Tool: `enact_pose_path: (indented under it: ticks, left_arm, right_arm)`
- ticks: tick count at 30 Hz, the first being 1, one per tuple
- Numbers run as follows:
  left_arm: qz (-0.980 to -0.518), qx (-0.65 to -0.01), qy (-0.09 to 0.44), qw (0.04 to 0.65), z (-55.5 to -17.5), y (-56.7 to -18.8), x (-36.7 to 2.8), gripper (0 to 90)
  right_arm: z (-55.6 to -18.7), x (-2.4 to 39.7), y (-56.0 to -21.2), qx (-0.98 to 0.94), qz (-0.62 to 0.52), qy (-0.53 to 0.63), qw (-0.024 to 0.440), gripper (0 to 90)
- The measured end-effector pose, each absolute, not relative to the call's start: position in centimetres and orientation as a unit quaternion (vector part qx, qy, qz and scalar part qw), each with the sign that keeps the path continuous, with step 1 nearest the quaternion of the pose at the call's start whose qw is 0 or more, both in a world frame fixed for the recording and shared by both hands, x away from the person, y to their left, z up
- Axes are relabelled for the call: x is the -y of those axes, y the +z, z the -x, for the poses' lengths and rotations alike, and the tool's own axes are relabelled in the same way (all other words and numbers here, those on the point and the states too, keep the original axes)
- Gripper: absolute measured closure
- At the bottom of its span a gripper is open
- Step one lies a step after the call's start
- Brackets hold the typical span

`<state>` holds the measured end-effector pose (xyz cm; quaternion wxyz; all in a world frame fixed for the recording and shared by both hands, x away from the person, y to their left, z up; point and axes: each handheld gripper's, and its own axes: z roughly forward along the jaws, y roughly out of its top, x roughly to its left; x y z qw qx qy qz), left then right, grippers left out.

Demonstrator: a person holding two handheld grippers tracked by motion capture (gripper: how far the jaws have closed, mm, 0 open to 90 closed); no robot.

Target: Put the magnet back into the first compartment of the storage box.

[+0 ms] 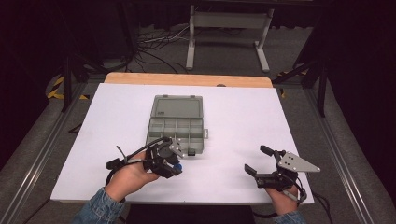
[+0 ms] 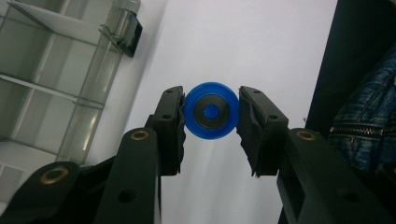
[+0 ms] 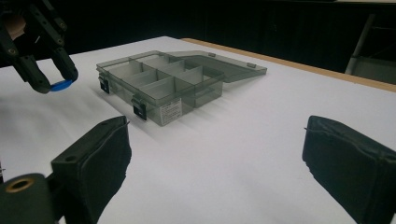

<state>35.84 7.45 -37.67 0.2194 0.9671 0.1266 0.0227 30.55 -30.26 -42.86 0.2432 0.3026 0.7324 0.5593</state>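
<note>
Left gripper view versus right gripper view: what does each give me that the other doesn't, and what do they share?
Left gripper view alone: the blue disc face-on, dark ring and blue centre, clamped between the left gripper pads, plus a denim sleeve.

Right gripper view alone: the right gripper open over bare white table, the box's lid lying flat.

Both: the open compartment box, the disc and the left gripper.

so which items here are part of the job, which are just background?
In play:
- blue disc, clamped in left gripper
- grey compartment box, lid open
- right gripper, open, holding nothing

Background:
- white table
- wooden edge strip
- metal stand
- floor cables
</note>
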Motion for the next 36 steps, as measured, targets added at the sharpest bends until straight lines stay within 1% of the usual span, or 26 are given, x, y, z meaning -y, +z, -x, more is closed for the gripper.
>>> enact_pose_path:
  ticks: [9, 12, 15, 17, 25, 28, 36]
  left_arm:
    - [-0.964, -0.134, 0.033, 0.226, -36.2, -36.6, -8.2, 62.4]
    - [-0.961, -0.142, 0.045, 0.232, -36.6, -36.0, -8.5, 62.4]
    - [-0.959, -0.149, 0.058, 0.234, -37.3, -35.5, -8.9, 62.4]
    - [-0.955, -0.165, 0.067, 0.235, -38.0, -35.1, -9.4, 62.4]
    - [-0.948, -0.192, 0.076, 0.242, -39.9, -34.1, -10.8, 62.4]
    - [-0.946, -0.202, 0.091, 0.238, -40.5, -33.8, -11.2, 62.4]
    - [-0.939, -0.225, 0.096, 0.240, -42.5, -33.4, -11.7, 62.4]
  right_arm:
    - [-30.6, 30.2, -43.0, -0.732, -0.304, 0.560, 0.242, 8.5]
    - [-30.6, 30.1, -43.0, -0.732, -0.305, 0.559, 0.242, 8.4]
    - [-30.6, 30.2, -43.0, -0.731, -0.306, 0.560, 0.241, 8.5]
    - [-30.6, 30.3, -43.0, -0.733, -0.308, 0.557, 0.241, 8.4]
    - [-30.7, 30.3, -43.0, -0.732, -0.308, 0.558, 0.240, 8.5]
    - [-30.7, 30.2, -43.1, -0.732, -0.308, 0.558, 0.241, 8.4]
    - [-30.7, 30.3, -43.1, -0.732, -0.308, 0.559, 0.240, 8.5]
